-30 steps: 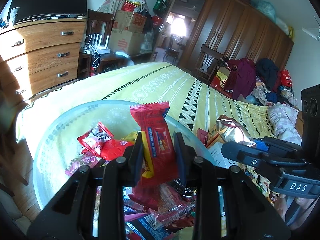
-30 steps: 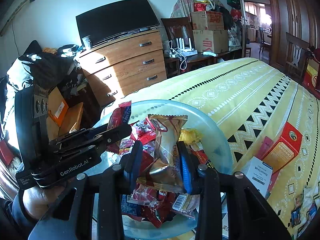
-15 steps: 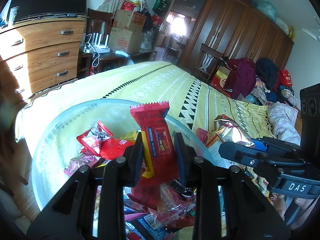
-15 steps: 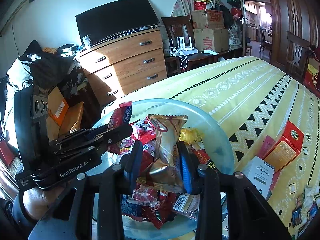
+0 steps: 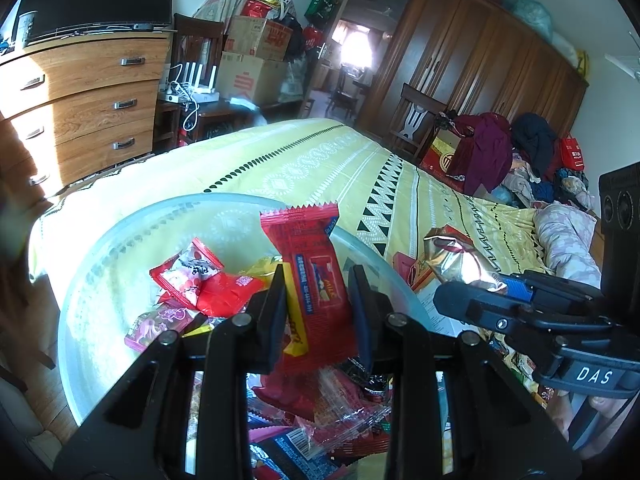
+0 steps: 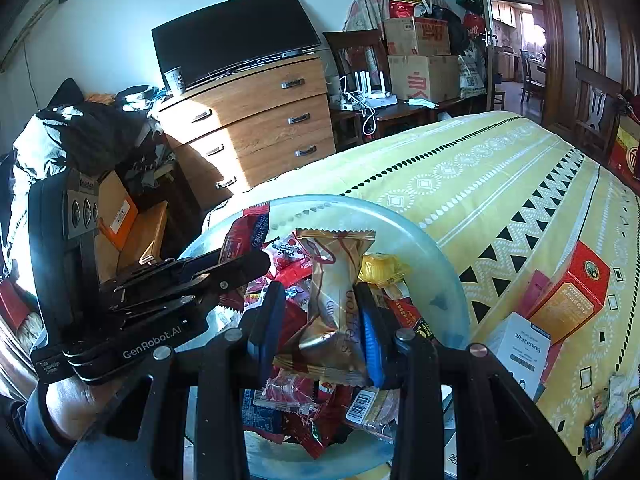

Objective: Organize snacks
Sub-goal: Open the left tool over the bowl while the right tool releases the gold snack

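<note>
Holding: left hand-held gripper (image 5: 316, 304) clamped on red pack (image 5: 316, 280); right hand-held gripper (image 6: 320, 320) clamped on gold pack (image 6: 336, 300), both above glass plate (image 6: 440, 264). Plate pile approx half-full; boxes (image 6: 568, 296) at 3 o'clock on bed unsorted. Est. mid-task.

A wooden dresser (image 6: 256, 128) carries a black television (image 6: 232, 40).

Sunlit wooden dresser (image 6: 256, 128) under a dark television (image 6: 232, 36); brown wardrobe (image 5: 480, 72) beyond.
</note>
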Motion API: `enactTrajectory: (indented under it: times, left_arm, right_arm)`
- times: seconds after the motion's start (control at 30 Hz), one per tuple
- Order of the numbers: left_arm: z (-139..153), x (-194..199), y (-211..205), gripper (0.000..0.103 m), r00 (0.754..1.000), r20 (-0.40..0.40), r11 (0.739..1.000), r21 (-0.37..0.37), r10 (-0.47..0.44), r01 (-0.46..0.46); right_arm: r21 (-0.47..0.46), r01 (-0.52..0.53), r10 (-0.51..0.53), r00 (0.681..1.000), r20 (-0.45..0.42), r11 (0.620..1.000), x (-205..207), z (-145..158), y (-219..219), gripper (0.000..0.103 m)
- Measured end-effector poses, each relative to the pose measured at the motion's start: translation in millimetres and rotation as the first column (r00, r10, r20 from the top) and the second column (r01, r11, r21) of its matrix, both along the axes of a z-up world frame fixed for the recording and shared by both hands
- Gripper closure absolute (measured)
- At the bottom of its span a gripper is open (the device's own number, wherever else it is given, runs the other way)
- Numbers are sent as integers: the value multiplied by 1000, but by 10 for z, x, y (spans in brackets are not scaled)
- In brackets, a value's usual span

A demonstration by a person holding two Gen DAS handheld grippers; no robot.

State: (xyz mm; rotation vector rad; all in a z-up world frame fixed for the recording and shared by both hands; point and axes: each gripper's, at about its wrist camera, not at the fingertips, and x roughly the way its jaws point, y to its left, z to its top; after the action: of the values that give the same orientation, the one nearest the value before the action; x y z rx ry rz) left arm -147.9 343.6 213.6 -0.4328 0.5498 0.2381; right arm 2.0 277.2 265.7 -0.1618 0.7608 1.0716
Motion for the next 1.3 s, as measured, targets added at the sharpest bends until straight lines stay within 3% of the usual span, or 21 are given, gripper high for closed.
enactTrajectory:
  times: [1.3]
  left_arm:
    - [-41, -23, -113, 73, 1000, 2, 1000, -21, -9, 9]
  right_arm:
    - [-17, -5, 6, 1000, 8, 1000, -12, -21, 63, 64]
